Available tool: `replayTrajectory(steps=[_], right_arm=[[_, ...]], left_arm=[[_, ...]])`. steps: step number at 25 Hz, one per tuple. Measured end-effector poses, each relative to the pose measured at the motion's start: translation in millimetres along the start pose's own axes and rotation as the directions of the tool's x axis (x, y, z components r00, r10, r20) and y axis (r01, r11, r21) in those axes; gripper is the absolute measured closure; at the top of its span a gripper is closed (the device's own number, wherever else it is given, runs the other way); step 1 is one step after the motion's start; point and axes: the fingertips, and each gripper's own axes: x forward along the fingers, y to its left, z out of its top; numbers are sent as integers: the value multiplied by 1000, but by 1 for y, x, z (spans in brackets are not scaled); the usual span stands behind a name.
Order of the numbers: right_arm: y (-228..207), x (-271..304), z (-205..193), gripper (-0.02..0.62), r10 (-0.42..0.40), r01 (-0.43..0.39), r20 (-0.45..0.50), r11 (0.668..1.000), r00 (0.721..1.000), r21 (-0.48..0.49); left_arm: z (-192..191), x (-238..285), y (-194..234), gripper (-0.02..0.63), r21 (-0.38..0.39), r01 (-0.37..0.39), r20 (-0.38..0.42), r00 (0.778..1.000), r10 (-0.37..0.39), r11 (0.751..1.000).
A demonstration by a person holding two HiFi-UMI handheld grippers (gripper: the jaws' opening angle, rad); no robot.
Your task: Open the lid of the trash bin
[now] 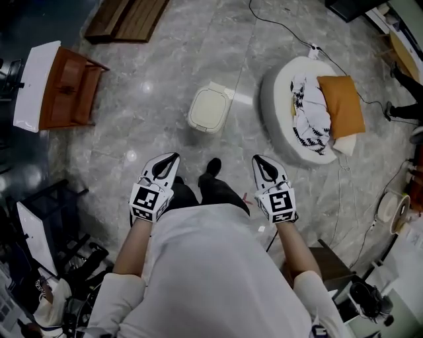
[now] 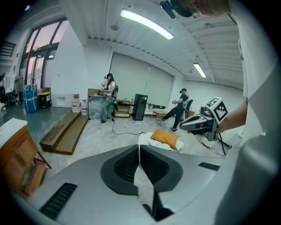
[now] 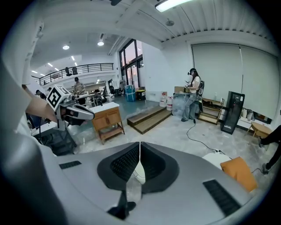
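A small cream trash bin (image 1: 210,109) with its lid down stands on the marble floor ahead of the person's feet. My left gripper (image 1: 173,157) is held at waist height, short of the bin and to its left, its jaws shut on nothing. My right gripper (image 1: 257,159) hangs level with it on the other side, also shut and empty. In the right gripper view a pale sliver of the bin (image 3: 139,171) shows through the gap behind the closed jaws. In the left gripper view my left gripper (image 2: 139,146) points toward the cushion (image 2: 164,137).
A round white pouf (image 1: 303,111) with an orange cushion (image 1: 341,104) and a patterned cloth lies right of the bin. A wooden cabinet (image 1: 66,87) stands at the left, wooden steps (image 1: 127,19) at the top. Cables cross the floor. Other people work in the background.
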Motion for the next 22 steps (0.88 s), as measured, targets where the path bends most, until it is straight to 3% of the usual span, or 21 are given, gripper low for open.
replayTrajectory(steps=[9,22], right_arm=[[-14,23,-15,565,21,-19,-32,999,999,47],[-13,70,-39,565,-32,44,-92,991,995,123]], left_arm=[[-9,37,-1,583,22,44,-71,997,-42,999],[-50,92,25,583,4,146,-160,977,-144,989]])
